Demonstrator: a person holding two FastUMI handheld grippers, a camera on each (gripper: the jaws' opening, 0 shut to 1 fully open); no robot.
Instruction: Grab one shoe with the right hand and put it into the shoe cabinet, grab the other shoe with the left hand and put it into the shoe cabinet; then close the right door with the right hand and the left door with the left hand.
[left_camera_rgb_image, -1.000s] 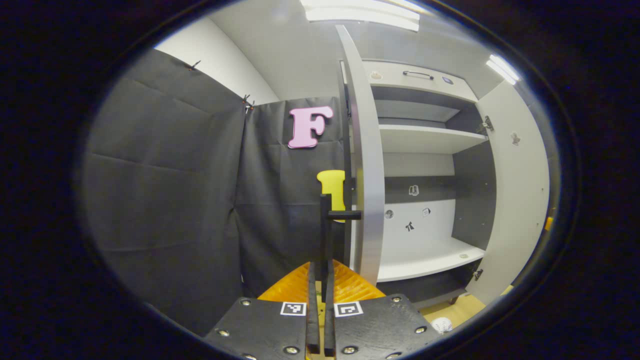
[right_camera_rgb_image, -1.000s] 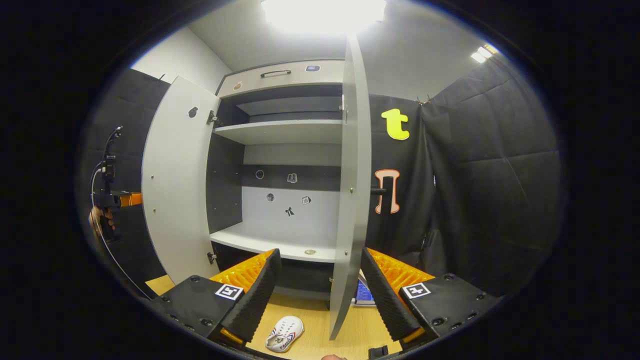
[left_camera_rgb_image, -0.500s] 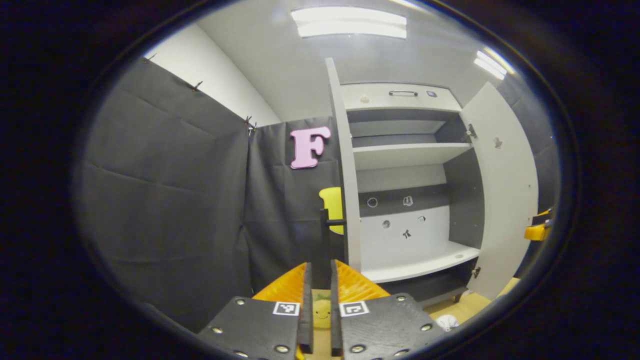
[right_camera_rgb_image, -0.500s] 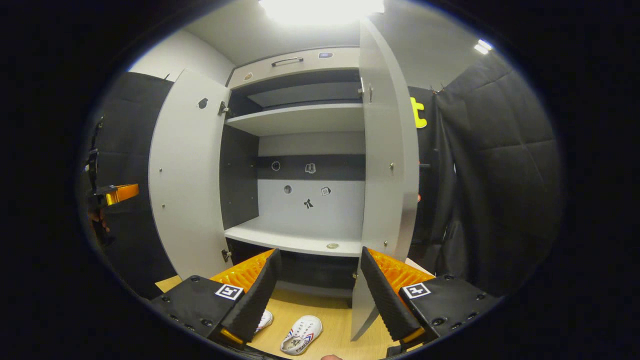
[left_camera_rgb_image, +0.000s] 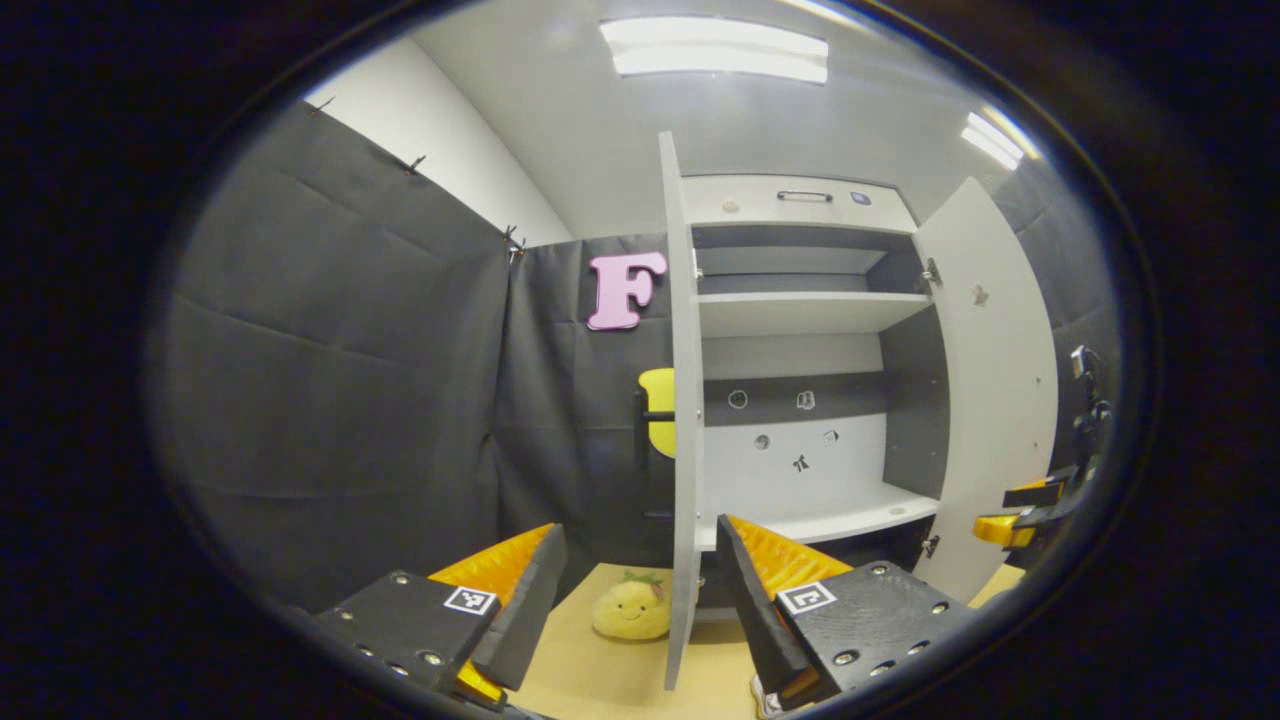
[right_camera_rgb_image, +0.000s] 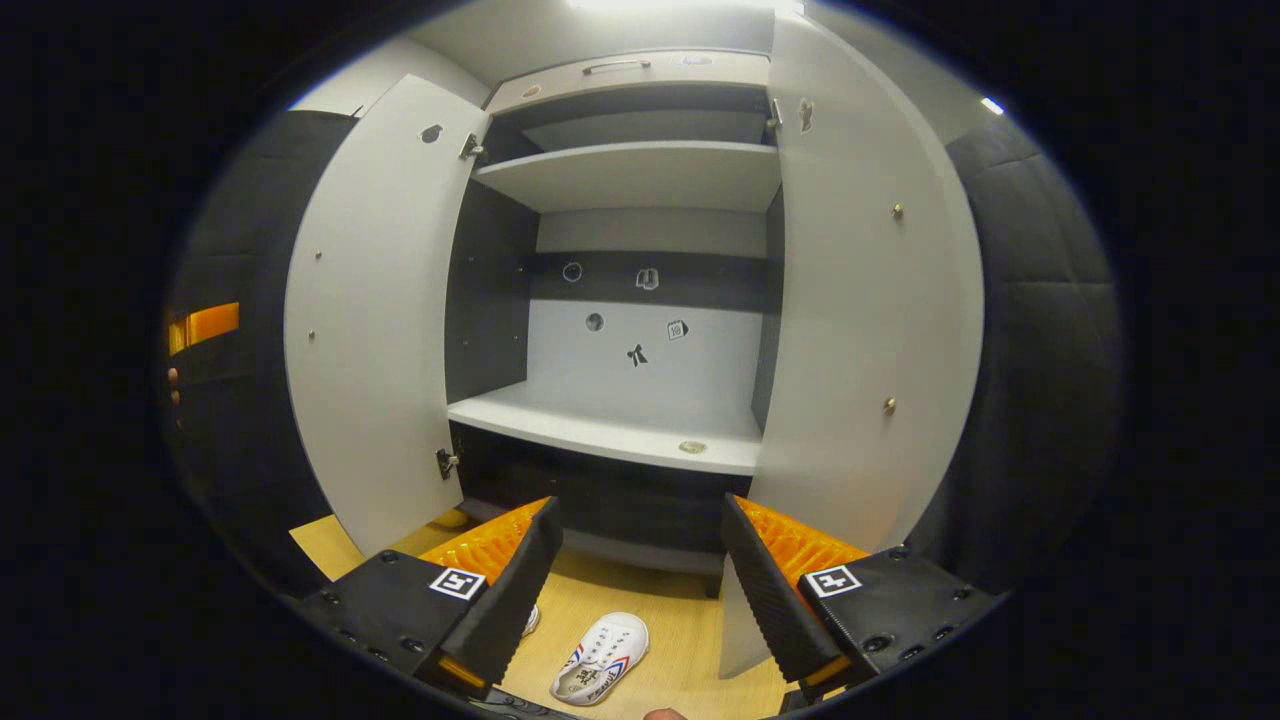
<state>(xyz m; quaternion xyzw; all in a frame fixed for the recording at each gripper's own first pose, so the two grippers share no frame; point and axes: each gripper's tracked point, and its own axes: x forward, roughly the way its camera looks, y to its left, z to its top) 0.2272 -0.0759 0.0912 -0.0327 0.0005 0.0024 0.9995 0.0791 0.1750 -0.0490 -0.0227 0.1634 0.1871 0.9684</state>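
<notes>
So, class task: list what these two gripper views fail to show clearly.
1. Second shoe, right gripper view: mostly hidden behind the right gripper finger.
2. Shoe, left gripper view: cut off at the edge.
3. Stickers on the cabinet back: too small to identify.

The shoe cabinet (right_camera_rgb_image: 640, 420) has smooth, matt grey panels. The floor (right_camera_rgb_image: 680, 640) looks like pale wood. The white shoe (right_camera_rgb_image: 600, 658) seems canvas, the plush toy (left_camera_rgb_image: 630, 610) soft cloth.

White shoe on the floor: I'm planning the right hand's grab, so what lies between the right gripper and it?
Nothing: in the right gripper view, bare wooden floor separates the open right gripper from the white shoe.
</notes>
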